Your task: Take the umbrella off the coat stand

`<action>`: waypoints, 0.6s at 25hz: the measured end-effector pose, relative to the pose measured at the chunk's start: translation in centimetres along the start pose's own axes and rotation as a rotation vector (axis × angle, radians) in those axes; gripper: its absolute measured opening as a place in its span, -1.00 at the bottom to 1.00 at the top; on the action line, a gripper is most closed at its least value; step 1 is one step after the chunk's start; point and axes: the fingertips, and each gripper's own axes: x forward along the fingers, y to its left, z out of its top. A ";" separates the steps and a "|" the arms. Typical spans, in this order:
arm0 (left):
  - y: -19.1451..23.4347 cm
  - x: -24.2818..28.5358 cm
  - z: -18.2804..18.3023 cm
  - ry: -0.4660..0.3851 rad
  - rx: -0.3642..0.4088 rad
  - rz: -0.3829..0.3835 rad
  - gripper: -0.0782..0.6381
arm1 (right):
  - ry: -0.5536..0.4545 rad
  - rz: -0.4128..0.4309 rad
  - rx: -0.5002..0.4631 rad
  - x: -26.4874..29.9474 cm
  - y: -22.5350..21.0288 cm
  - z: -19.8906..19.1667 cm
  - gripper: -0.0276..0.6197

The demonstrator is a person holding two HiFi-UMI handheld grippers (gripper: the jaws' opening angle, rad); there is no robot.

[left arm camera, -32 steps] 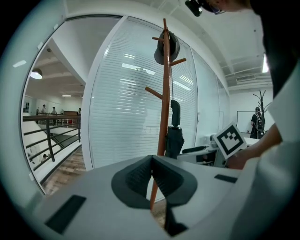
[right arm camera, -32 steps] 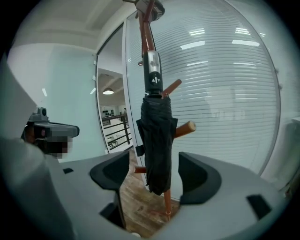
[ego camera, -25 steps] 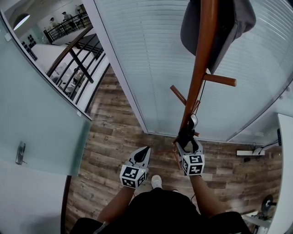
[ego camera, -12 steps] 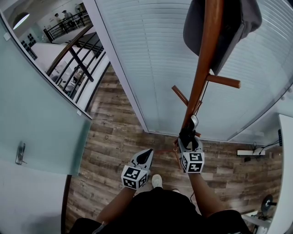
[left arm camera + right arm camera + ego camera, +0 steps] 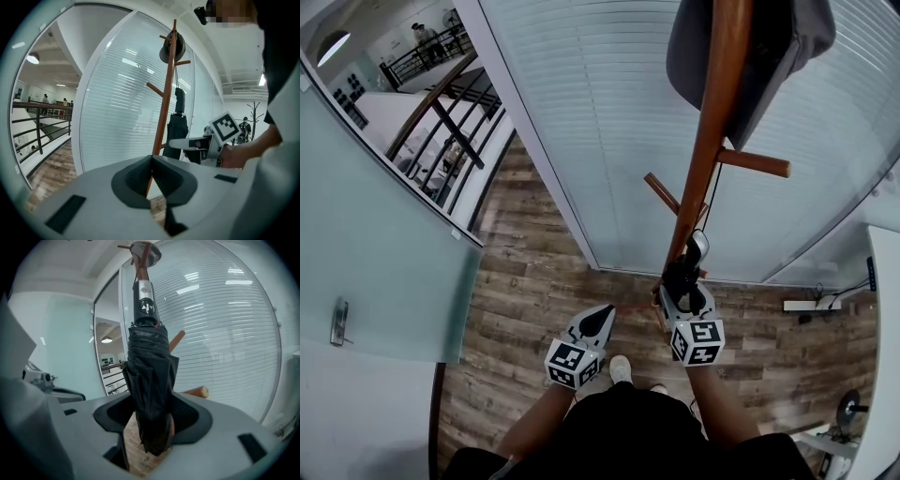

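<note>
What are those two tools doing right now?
Left tool: closed, empty.
Right tool: jaws have just been closing, gripping the folded umbrella.

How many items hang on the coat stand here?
2: a grey hat atop the coat stand, and a folded black umbrella lower down, in the right gripper, whose jaws have just been closing on it. The hat may hide more.

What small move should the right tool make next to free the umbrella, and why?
Probably raise the right tool straight up. Its jaws have just been closing and now clamp the folded umbrella, whose cord runs up toward a peg on the coat stand; lifting should slacken the cord so it can slip off the peg.
</note>
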 end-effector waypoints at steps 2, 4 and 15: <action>-0.4 0.3 -0.5 0.017 -0.007 -0.027 -0.75 | -0.024 0.015 0.012 -0.8 0.6 1.2 -0.16; -0.8 0.6 -0.8 0.023 -0.019 -0.046 -0.75 | -0.059 0.029 0.012 -1.5 0.9 2.5 -0.16; -2.2 1.7 -0.9 0.021 -0.022 -0.079 -0.75 | -0.246 0.067 -0.020 -5.0 1.3 9.7 -0.17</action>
